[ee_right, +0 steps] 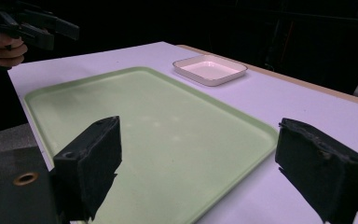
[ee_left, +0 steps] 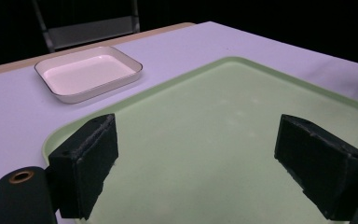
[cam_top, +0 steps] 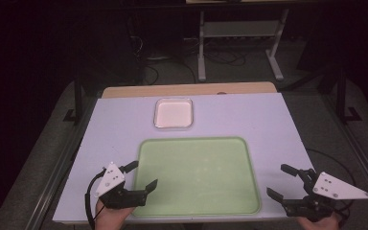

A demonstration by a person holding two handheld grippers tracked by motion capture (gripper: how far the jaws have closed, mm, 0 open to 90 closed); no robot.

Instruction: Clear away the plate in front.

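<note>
A pale green tray lies empty near the front of the white table. Beyond it sits a small white dish, also empty. My left gripper hovers at the tray's front left corner, jaws wide open with nothing between them. In the left gripper view the tray spreads between the open jaws and the dish lies beyond to the left. My right gripper is off the tray's front right corner, open and empty. The right gripper view looks across the tray toward the dish.
A wooden strip borders the table's far edge. Behind it stands a metal stand with cables on a dark floor. Black cables trail from both grippers. The person's hand holding the left gripper appears at the upper left of the right gripper view.
</note>
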